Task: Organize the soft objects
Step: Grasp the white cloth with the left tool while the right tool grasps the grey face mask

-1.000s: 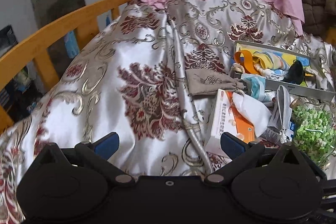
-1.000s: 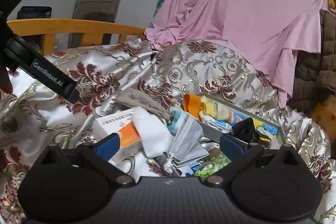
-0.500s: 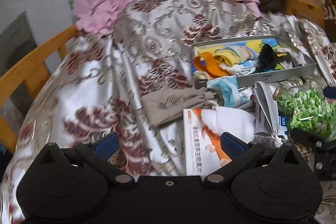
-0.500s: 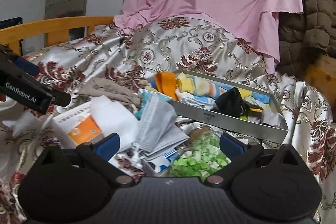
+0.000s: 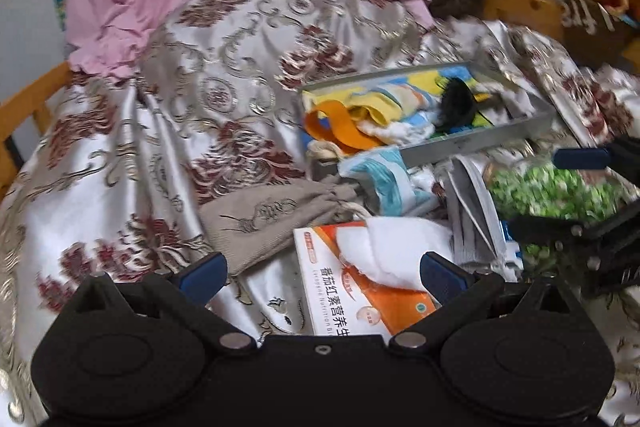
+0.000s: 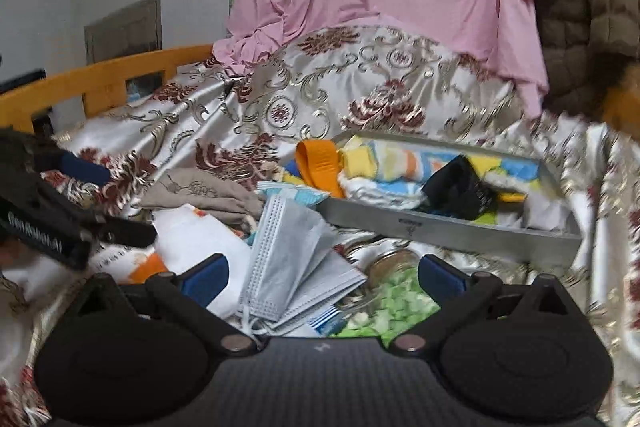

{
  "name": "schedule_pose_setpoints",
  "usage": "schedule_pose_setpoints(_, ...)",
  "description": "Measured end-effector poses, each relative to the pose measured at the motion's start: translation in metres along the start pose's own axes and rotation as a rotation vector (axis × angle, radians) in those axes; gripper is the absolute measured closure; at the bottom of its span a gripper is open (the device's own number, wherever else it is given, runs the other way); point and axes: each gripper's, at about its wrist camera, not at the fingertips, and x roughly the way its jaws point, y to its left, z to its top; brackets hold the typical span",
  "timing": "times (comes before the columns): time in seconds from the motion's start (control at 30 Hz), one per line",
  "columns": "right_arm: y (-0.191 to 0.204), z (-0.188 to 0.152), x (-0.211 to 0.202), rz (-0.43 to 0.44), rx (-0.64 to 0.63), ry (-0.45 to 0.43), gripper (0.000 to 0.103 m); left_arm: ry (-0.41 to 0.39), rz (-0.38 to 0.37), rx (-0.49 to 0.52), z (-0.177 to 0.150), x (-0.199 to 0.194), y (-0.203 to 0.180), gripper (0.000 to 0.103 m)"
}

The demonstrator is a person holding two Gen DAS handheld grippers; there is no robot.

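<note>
A: Tray (image 6: 448, 231) at one o'clock in the right wrist view, partly filled. Orange strap (image 6: 318, 167) hangs over its near-left corner; yellow and blue cloths (image 6: 400, 157) and a black item (image 6: 458, 193) lie inside.

B: So some sorting looks done. What's left outside it?

A: Plenty. Grey face masks (image 6: 288, 259) lie stacked at twelve o'clock, just ahead of the right gripper (image 6: 322, 275). Beige drawstring pouch (image 5: 272, 223) at eleven o'clock in the left wrist view. White soft wad (image 5: 394, 247) rests on an orange-and-white box (image 5: 360, 303). Light blue packet (image 5: 384, 179) lies just beside the tray's near wall.

B: Grippers?

A: Left gripper (image 5: 322, 273) spread wide, nothing between its fingers, hovering above the box and white wad. Right gripper also spread wide and empty, above the masks and a jar of green pieces (image 6: 384, 303).

B: The jar and box aren't soft.

A: Agreed; I'd judge they stay out. By my reckoning the task is near halfway: tray has room at its right end, four or so soft things remain on the patterned bedspread (image 5: 140, 155).

B: Likely next pick?

A: Masks for the right, wad or pouch for the left. A guess only; edges of both views are blurred.
</note>
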Motion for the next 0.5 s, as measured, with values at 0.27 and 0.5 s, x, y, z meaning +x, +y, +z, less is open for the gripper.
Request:
schedule_pose_setpoints(0.27,-0.002,0.002,0.013,0.009,0.018,0.013,0.0,-0.018,-0.056,0.048,0.0,0.007,-0.003,0.001)
schedule_pose_setpoints(0.5,-0.002,0.008,0.025,0.063,0.037,0.019,0.006,0.001,-0.105,0.101,-0.001,0.019,-0.016,0.002)
